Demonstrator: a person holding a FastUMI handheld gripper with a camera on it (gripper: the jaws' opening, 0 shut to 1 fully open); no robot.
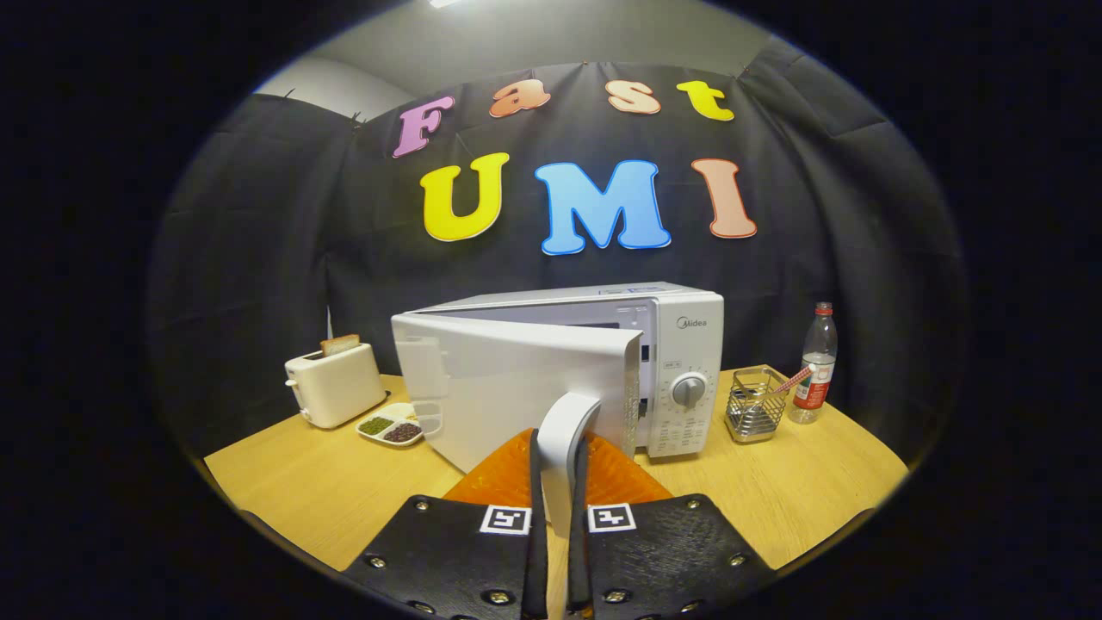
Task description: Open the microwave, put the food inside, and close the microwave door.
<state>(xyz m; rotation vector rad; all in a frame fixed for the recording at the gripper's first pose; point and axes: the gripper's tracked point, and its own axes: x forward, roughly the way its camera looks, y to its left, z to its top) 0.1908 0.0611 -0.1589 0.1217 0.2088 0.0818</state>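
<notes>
A white microwave (680,344) stands on the wooden table (327,482) with its door (508,383) swung partly open toward me. My gripper (558,469) is shut on the door's white handle (564,430), which runs upright between the two fingers. The cavity is hidden behind the door. A small white divided dish of food (392,426), with green and dark beans, lies on the table left of the microwave, partly behind the door's lower corner.
A cream toaster (336,385) with a slice of bread in it stands at the far left. Right of the microwave are a wire basket (756,405) holding a utensil and a clear water bottle (815,366).
</notes>
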